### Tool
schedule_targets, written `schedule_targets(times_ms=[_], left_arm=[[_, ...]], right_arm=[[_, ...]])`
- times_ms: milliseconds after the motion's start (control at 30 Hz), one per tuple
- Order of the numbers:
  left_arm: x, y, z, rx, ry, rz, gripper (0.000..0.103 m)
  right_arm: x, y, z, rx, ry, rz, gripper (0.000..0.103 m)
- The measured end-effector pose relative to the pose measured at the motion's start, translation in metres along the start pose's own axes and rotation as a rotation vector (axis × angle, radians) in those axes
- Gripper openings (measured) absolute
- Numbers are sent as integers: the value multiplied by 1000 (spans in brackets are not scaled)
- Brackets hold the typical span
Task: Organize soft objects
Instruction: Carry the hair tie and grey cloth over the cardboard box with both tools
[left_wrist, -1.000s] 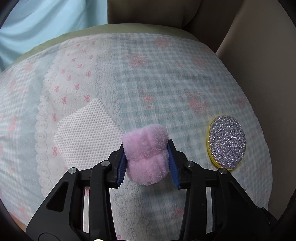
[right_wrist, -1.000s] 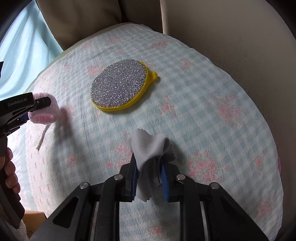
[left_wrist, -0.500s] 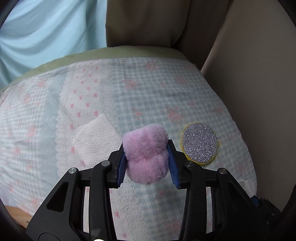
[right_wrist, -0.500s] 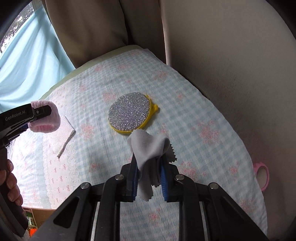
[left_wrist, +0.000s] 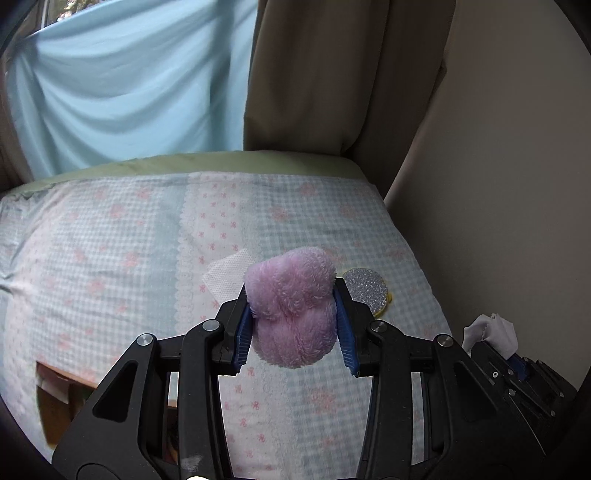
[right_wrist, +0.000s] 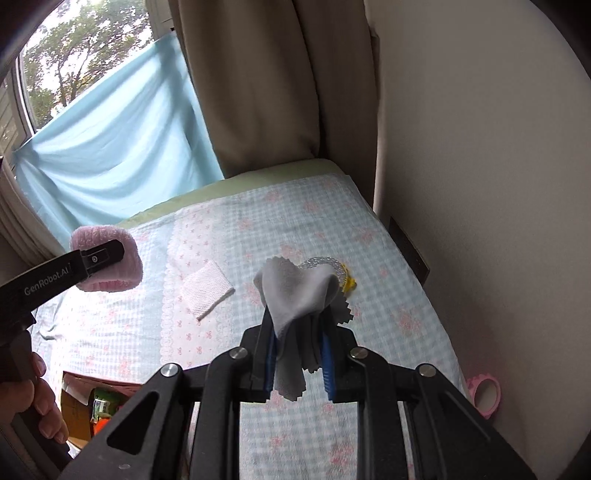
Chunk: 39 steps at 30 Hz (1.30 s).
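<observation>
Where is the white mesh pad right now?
The white mesh pad lies flat on the checked bedspread, left of the glittery yellow-rimmed sponge in both wrist views, with neither gripper touching it.

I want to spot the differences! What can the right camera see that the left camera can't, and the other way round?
Only the right camera shows trees through the window, a pink ring by the wall, and fingers on a handle. Only the left camera shows the left claw front-on, squeezing the pink puff. Both show the puff, the grey cloth in the right claw, the white pad, the glitter disc, the checked cover and blue sheet.
</observation>
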<state>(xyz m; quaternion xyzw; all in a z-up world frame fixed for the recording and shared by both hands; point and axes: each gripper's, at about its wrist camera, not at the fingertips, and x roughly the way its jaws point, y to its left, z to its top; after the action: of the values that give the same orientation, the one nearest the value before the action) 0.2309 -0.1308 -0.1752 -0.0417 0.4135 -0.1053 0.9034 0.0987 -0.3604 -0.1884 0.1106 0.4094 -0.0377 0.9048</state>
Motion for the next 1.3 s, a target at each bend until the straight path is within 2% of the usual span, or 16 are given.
schedule_targets(times_ms=[333,500,633,800,933,1300], left_arm=[[-126,77,-37,-82,-50,119,36],[-167,133,-66,-128,-46,183,36],[-186,179,-91,-151,-27,209,36],[-189,233,-113,-145,28,218,36],[-183,272,-129,-155,81,193,36],[-118,337,-148,-107,244,107,36]], right_arm=[[-67,100,-9,-155,8,199,19],[-83,158,-24,-221,48,281,19],[-81,200,-44,-263,85,309,19],[-69,243,-69,-279,157,310,19],[-47,273,-85,-284,215,285,19],[22,330,-119,-227,365,211,19]])
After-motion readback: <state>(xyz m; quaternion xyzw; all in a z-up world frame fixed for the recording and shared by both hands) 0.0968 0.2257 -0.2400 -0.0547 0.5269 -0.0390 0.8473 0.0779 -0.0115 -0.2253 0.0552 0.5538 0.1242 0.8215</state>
